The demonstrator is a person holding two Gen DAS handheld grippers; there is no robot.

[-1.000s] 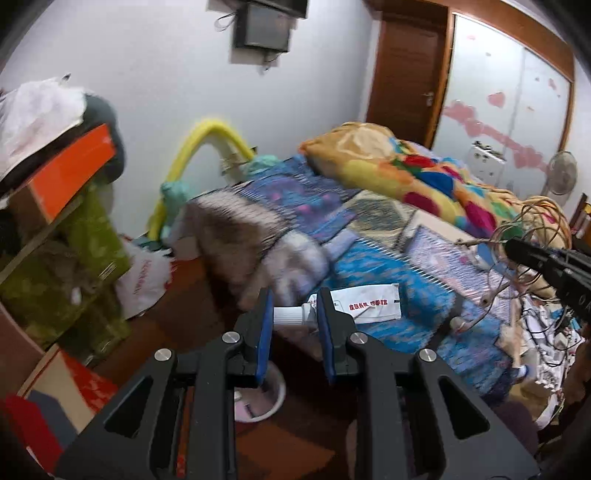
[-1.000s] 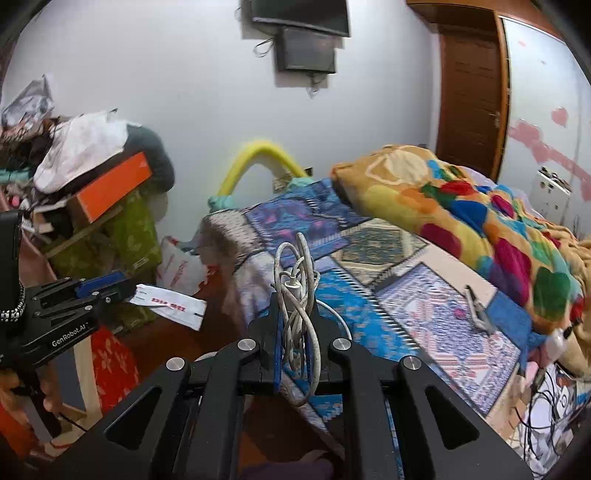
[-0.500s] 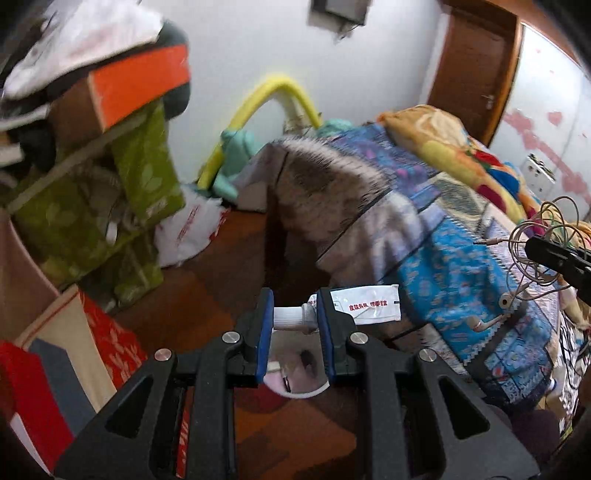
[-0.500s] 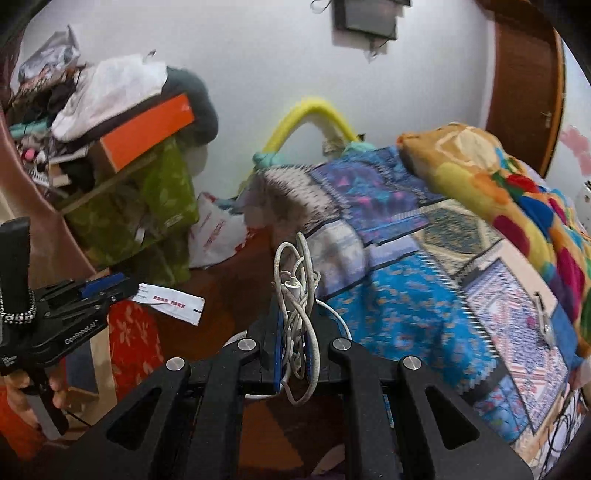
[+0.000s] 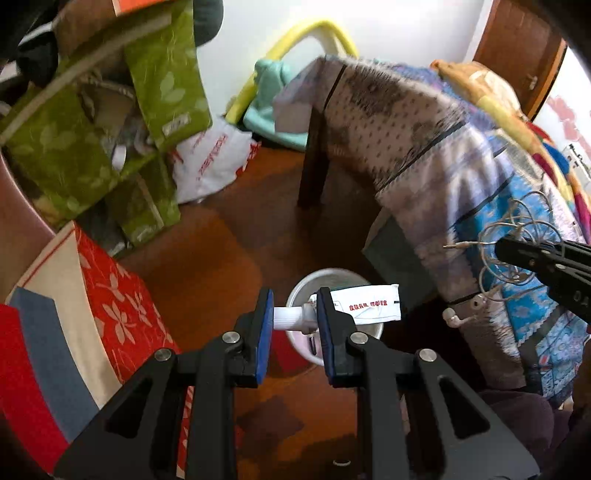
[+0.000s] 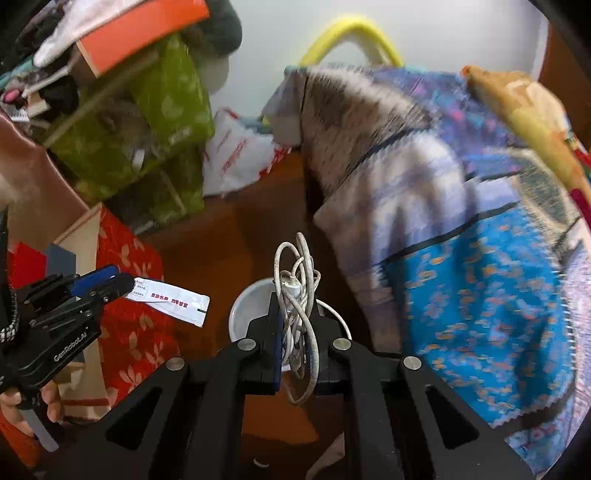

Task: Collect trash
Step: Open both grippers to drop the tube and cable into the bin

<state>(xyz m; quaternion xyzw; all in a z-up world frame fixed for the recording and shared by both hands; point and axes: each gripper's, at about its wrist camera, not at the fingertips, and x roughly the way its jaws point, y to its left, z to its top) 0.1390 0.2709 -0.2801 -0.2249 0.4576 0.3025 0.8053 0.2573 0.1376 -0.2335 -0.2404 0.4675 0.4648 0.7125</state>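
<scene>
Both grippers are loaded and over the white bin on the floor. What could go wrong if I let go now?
The tube in the left gripper lies sideways across the white bin, so its flat end may catch the rim. The cable bundle in the right gripper has loose loops that could snag a finger or spill out.

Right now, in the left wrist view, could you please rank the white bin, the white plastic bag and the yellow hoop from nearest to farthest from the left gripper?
1. White bin: on the floor just beyond the left gripper, behind the tube it grips.
2. White plastic bag: farther back on the floor, to the left.
3. Yellow hoop: farthest, against the back wall.
</scene>
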